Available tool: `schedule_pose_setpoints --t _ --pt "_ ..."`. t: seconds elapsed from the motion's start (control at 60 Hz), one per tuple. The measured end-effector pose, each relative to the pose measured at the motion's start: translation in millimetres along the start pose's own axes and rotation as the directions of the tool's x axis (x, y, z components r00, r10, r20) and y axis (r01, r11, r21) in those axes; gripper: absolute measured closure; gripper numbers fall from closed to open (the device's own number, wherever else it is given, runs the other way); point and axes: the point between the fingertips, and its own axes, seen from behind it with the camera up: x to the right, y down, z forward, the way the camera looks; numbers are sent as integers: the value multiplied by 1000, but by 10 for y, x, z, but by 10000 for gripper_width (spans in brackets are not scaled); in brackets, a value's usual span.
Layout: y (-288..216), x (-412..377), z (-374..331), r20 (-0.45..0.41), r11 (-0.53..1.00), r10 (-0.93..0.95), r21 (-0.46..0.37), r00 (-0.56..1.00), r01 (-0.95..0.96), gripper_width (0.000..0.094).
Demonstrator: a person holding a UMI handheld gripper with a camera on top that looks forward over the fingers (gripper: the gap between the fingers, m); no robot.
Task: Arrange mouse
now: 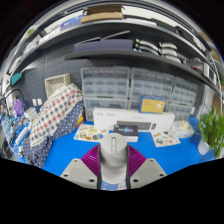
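Observation:
A light grey computer mouse (pixel 112 156) sits between my gripper's (pixel 112 166) two magenta pads (pixel 93 162), its nose pointing ahead and slightly up. Both pads press on its sides, and it is held above the blue table surface (pixel 170 152). The rear of the mouse is hidden between the grey finger bodies.
Ahead on the blue table stands a white box-like device (pixel 132 121). A plaid cloth heap (pixel 55 112) lies at the left. Grey drawer cabinets (pixel 135 88) and shelves rise behind. A green plant (pixel 212 128) stands at the right. Small papers (pixel 88 131) lie beyond the fingers.

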Motion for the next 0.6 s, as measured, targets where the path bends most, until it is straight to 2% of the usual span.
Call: schedule_pose_setpoints --t 0.167,0.383,0.467,0.533,0.55,0.567,0.6 --pt "845 460 192 -19 988 13 -152 1000 -16 596" --pt "1870 554 437 -10 945 36 -325 999 -37 598" --pt "2093 511 493 -4 931 52 -362 999 -50 593" --pt "2095 523 498 -11 936 55 -348 998 -55 592" --pt "2108 538 507 -9 938 54 -343 999 -54 531" --pt "2112 540 507 -10 938 50 -343 999 -50 573" --pt "2114 546 506 -11 939 36 -341 999 -38 557"
